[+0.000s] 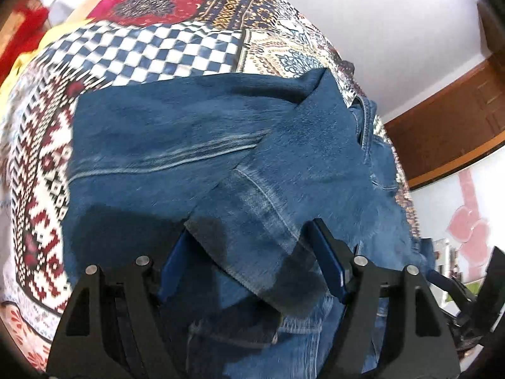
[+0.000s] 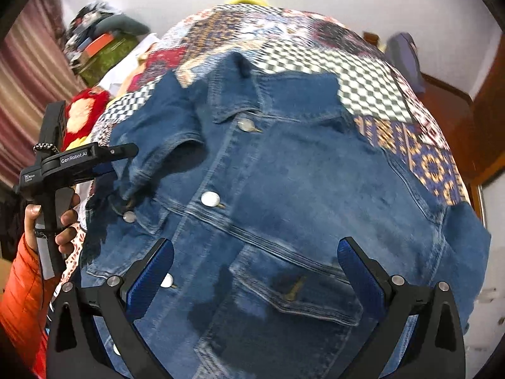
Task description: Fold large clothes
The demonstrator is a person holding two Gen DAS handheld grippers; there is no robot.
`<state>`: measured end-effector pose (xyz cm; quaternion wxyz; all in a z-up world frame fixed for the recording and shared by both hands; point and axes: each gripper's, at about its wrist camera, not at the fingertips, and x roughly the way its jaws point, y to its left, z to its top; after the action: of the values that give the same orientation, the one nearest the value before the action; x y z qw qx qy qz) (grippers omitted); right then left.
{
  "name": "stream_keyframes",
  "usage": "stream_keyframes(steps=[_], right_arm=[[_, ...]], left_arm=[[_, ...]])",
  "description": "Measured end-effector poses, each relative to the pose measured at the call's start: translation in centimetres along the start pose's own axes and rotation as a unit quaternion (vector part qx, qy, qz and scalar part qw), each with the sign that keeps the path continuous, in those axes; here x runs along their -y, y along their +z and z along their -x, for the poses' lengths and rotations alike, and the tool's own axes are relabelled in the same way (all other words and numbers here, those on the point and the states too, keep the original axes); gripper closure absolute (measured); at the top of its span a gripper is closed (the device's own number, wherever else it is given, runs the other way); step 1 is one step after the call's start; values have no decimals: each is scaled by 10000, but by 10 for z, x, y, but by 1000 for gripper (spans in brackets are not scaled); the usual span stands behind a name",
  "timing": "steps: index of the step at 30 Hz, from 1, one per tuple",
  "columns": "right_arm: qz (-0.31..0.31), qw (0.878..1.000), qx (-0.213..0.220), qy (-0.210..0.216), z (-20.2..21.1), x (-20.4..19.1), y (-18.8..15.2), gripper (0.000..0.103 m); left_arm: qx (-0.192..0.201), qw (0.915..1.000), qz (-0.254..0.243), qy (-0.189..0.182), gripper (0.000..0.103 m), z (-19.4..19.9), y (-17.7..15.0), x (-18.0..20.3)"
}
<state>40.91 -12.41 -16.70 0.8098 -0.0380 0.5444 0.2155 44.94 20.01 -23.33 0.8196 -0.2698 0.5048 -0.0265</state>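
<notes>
A blue denim jacket [image 2: 284, 189] lies front up on a patterned bedspread [image 2: 315, 41], with silver buttons and a chest pocket. Its left sleeve [image 2: 157, 145] is folded in over the front. In the left wrist view the jacket [image 1: 189, 145] fills the middle, the sleeve cuff [image 1: 252, 252] lying between the open jaws of my left gripper [image 1: 249, 240], not clamped. The left gripper also shows in the right wrist view [image 2: 126, 154] at the sleeve's edge. My right gripper [image 2: 255, 252] is open and empty, hovering just above the jacket's chest pocket [image 2: 300, 290].
The bedspread [image 1: 142, 47] spreads under the jacket. A red and yellow cloth [image 2: 85, 110] and a pile of clutter [image 2: 104, 44] lie at the bed's left side. A wooden door [image 1: 448, 117] and white wall stand to the right.
</notes>
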Motion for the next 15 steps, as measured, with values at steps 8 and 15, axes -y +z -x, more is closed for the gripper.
stream_keyframes(steps=[8, 15], right_arm=[[-291, 9995, 101, -8, 14, 29, -9, 0], [-432, 9985, 344, -64, 34, 50, -12, 0]], left_arm=[[1157, 9682, -1541, 1598, 82, 26, -5, 75], [2364, 9184, -2892, 1303, 87, 114, -10, 184]])
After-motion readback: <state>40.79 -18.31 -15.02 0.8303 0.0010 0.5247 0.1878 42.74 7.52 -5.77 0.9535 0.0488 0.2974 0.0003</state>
